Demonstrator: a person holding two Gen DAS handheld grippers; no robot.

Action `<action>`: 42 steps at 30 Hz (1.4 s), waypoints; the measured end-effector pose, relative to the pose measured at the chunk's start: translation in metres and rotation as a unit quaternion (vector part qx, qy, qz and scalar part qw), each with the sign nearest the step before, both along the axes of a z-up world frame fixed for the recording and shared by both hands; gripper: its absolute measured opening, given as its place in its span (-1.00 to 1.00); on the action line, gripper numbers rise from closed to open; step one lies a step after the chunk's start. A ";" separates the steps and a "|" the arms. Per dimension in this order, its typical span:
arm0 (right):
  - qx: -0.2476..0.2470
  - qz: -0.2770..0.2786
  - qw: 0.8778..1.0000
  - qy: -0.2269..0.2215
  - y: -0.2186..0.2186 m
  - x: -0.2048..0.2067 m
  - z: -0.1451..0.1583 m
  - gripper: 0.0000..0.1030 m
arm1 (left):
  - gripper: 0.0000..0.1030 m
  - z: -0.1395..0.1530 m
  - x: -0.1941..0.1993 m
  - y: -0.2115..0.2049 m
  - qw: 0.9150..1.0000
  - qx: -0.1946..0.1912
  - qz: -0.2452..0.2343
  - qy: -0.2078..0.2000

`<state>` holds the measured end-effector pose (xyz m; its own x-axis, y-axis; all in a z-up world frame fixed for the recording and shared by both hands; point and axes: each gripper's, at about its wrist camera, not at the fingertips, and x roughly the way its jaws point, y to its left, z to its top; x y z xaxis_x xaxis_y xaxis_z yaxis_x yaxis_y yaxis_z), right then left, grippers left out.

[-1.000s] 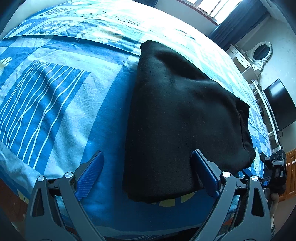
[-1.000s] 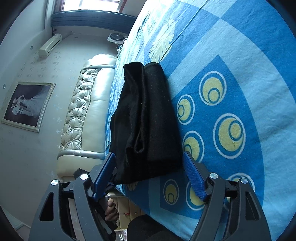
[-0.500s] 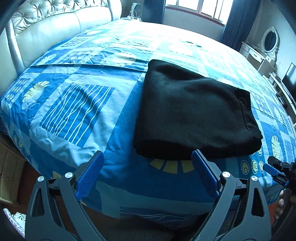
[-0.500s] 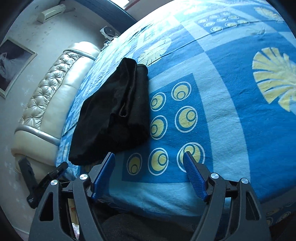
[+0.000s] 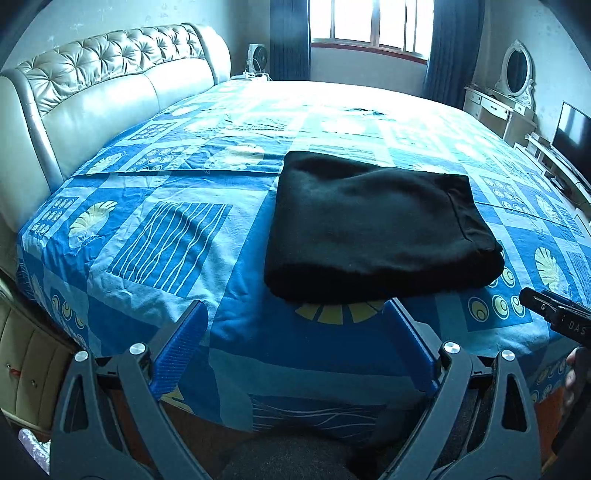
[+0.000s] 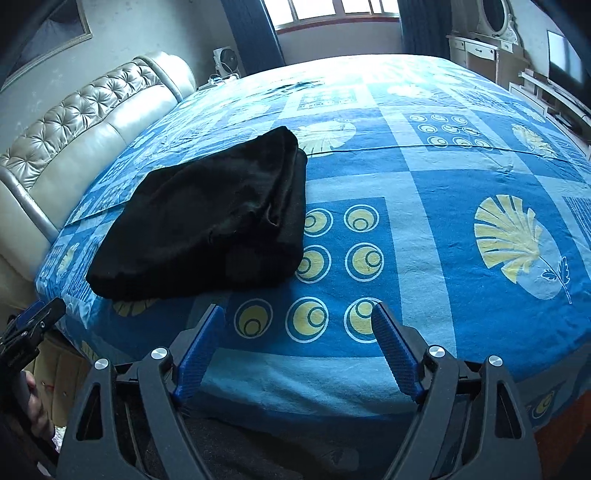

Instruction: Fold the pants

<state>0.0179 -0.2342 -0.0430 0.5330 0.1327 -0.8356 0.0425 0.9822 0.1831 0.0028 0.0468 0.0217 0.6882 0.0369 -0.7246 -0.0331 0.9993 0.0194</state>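
Observation:
The black pants (image 5: 373,225) lie folded into a thick rectangle on the blue patterned bedspread (image 5: 177,236), near the bed's front edge. They also show in the right wrist view (image 6: 207,221), at the left. My left gripper (image 5: 295,314) is open and empty, held back from the pants over the bed's front edge. My right gripper (image 6: 297,317) is open and empty, to the right of the pants and clear of them. The right gripper's tip shows in the left wrist view (image 5: 554,314), and the left gripper's tip shows in the right wrist view (image 6: 33,321).
A padded cream headboard (image 5: 96,92) stands at the left. A window (image 5: 365,26) with dark curtains is at the back. A dresser with an oval mirror (image 5: 517,70) and a television (image 5: 572,133) stand at the right.
Both grippers have pulled back and up from the folded pants, which stay lying on the bed. The views now take in the whole bed and room.

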 end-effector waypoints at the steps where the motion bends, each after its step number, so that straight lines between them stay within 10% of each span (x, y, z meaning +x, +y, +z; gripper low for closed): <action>1: -0.005 0.000 1.000 -0.001 0.002 -0.003 0.001 0.57 | 0.85 -0.001 0.000 0.000 1.000 -0.002 -0.001 0.001; 42: -0.027 0.022 0.999 -0.003 0.022 -0.009 0.003 0.59 | 0.86 -0.008 -0.001 -0.010 1.000 0.001 0.002 0.022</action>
<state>0.0086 -0.2120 -0.0404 0.5327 0.1112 -0.8389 -0.0011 0.9914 0.1308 0.0019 0.0367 0.0141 0.6553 0.0407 -0.7543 -0.0366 0.9991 0.0221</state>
